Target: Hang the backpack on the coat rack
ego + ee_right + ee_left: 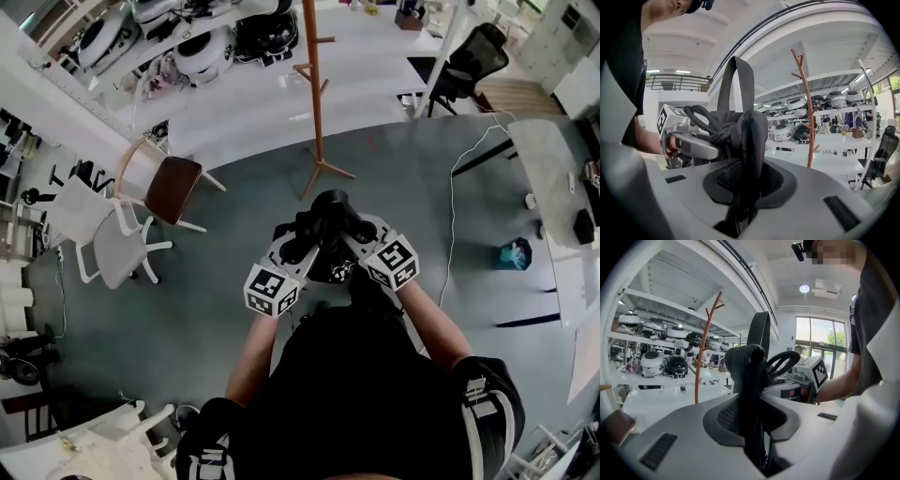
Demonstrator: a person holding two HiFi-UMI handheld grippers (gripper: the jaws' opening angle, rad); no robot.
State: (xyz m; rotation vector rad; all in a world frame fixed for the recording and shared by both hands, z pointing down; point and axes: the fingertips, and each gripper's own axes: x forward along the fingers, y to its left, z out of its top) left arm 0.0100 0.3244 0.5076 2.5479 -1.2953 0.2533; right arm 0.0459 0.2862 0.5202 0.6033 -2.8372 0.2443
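Note:
I hold the black backpack point(328, 214) up in front of me between both grippers. In the head view my left gripper point(298, 246) is shut on its left side and my right gripper point(356, 234) on its right side. A padded black strap point(746, 369) is pinched in the jaws in the left gripper view, with the grey webbing loop point(759, 331) standing above it. The right gripper view shows the jaws clamped on another padded strap point(750, 133), beside a black cord handle point(705, 119). The wooden coat rack point(315, 89) stands ahead on the grey floor, apart from the backpack.
To my left are a brown-seated wooden chair point(174, 187) and a white chair point(112, 246). Behind the rack, white shelves point(202, 47) carry helmets. A black office chair point(471, 58) is far right, a white table point(548, 178) at right, and a cable point(454, 192) crosses the floor.

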